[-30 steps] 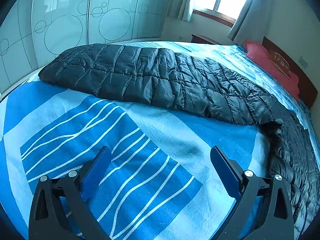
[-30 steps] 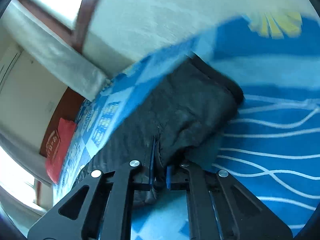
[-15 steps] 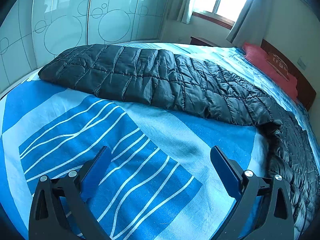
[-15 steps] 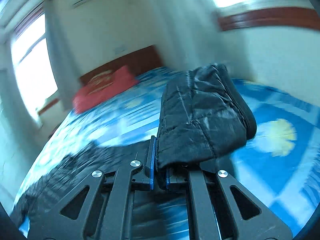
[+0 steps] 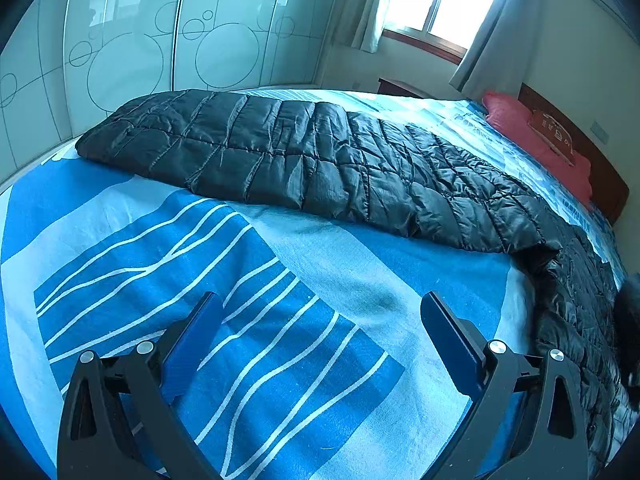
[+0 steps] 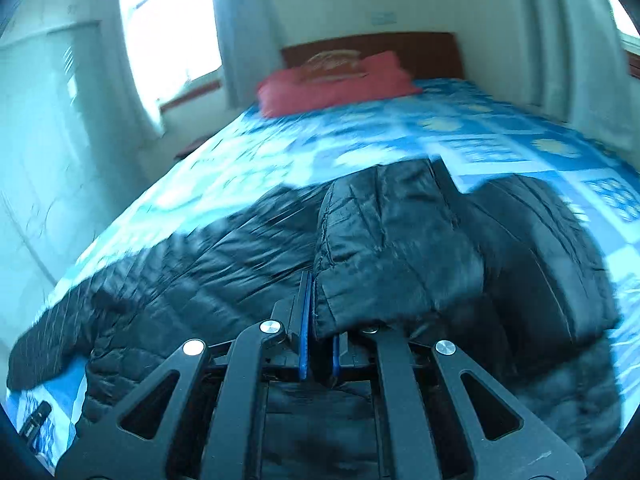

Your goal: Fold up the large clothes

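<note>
Left wrist view shows the black quilted jacket (image 5: 320, 160) lying across the bed (image 5: 280, 320), near the edge that faces the wardrobe doors (image 5: 140, 60). Its long axis runs from the bed corner at the left of the picture toward the right side, where the garment bends and continues along the near right edge. I cannot tell which end is the collar and which is the hem.

The left gripper (image 5: 320, 340) is wide open and holds nothing; it hovers above the striped bedsheet, apart from the jacket. In the right wrist view, the right gripper (image 6: 318, 344) has its jaws closed tightly on a thick fold of the jacket (image 6: 392, 248), and this part is raised above the rest of the garment, pointing toward the red pillow (image 6: 336, 84) and the headboard (image 6: 400, 48).

In my judgement the jacket is light for its size, soft and puffy, with no stiffness, so it will sag wherever it is not supported. The shiny shell looks slippery, so a thin pinch may slide out. A better hold is at a stitched seam or a hemmed edge, with a deep bite, and the free left gripper should take the opposite corner or edge so the fold stays straight.
</note>
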A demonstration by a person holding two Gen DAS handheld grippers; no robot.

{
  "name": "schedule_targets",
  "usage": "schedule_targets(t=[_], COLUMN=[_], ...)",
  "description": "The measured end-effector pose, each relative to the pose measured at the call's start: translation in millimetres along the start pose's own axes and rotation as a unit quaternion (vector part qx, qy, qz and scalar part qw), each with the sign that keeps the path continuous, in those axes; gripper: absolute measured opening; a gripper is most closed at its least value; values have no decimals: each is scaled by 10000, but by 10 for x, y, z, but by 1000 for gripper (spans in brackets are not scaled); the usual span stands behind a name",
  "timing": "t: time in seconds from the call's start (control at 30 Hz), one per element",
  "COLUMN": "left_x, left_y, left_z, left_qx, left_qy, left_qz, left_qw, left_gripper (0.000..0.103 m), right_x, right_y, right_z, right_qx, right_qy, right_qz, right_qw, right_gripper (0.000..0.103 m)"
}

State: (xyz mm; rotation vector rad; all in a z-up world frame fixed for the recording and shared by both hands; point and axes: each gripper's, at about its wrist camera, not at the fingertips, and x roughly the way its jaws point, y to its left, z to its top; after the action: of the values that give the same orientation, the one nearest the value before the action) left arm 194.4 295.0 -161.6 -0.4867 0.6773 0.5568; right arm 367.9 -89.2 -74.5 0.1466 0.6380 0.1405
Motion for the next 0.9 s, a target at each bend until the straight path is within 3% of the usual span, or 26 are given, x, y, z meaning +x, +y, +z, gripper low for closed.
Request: schedule_targets(t=[0.13, 0.27, 0.37, 0.5, 0.63, 0.77, 0.9], left_x=[-6, -23, -22, -22, -21, -14, -7], left_y=[4, 12, 11, 10, 9, 2, -9], left_z=[-5, -23, -24, -27, -29, -26, -23], left_qx=[-16, -19, -19, -10, -11, 2, 20], left_qy=[-19, -40, -39, -38, -37, -33, -31], left_qz=[-24, -35, -34, -26, -28, -13, 9], left_qw=[10000, 10000, 10000, 10000, 10000, 10000, 10000], left_gripper=[98, 98, 98, 98, 98, 98, 98], right_x=[296, 475, 603, 584, 289, -183, -413], right_y=[416, 573, 686, 819, 858, 355, -674], right_z=[-79, -174, -242, -269, -244, -40, 276], right_qx=[-341, -579, -743, -901, -997, -846, -196], right_qy=[297, 603, 921, 1112, 1066, 665, 475], right_qz=[125, 237, 427, 893, 1436, 1505, 868], right_qw=[9989, 9962, 9921, 9857, 9788, 9827, 9949], right_gripper=[8, 9, 21, 54, 55, 54, 33])
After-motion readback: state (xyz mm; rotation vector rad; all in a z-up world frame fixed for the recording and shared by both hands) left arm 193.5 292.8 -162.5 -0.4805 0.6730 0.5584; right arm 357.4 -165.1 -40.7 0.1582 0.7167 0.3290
